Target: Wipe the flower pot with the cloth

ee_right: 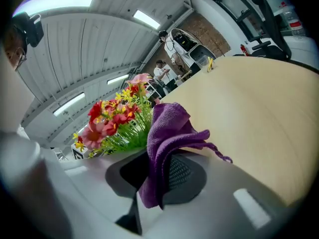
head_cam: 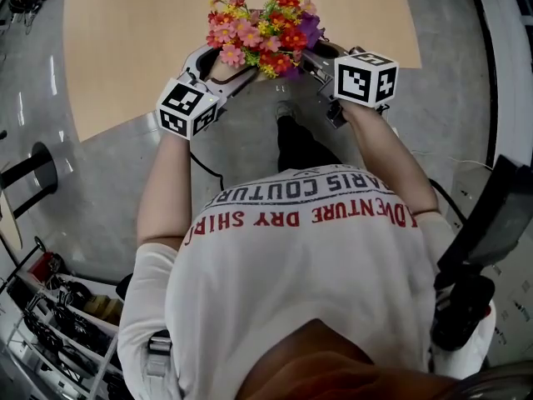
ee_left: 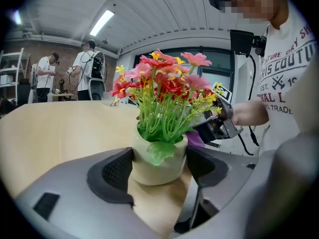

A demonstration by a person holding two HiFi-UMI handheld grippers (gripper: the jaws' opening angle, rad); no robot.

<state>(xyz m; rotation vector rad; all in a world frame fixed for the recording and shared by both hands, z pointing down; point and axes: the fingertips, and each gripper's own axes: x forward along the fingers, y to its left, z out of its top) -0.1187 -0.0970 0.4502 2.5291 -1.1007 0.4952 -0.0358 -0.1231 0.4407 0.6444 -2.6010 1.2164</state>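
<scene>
Clamping one flower pot [ee_left: 157,159] are the left tongs [ee_left: 159,169]; the right tongs [ee_right: 157,176] pinch one purple cloth [ee_right: 167,131].

Flowers [head_cam: 262,23] are overhanging the flower pot [ee_left: 157,163], blocking approach from above; the bare table [head_cam: 125,40] is stretching open beyond.

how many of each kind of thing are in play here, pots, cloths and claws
flower pot: 1
purple cloth: 1
claws: 2 (left claw closed on the flower pot, right claw gripping the purple cloth)
total: 4
</scene>
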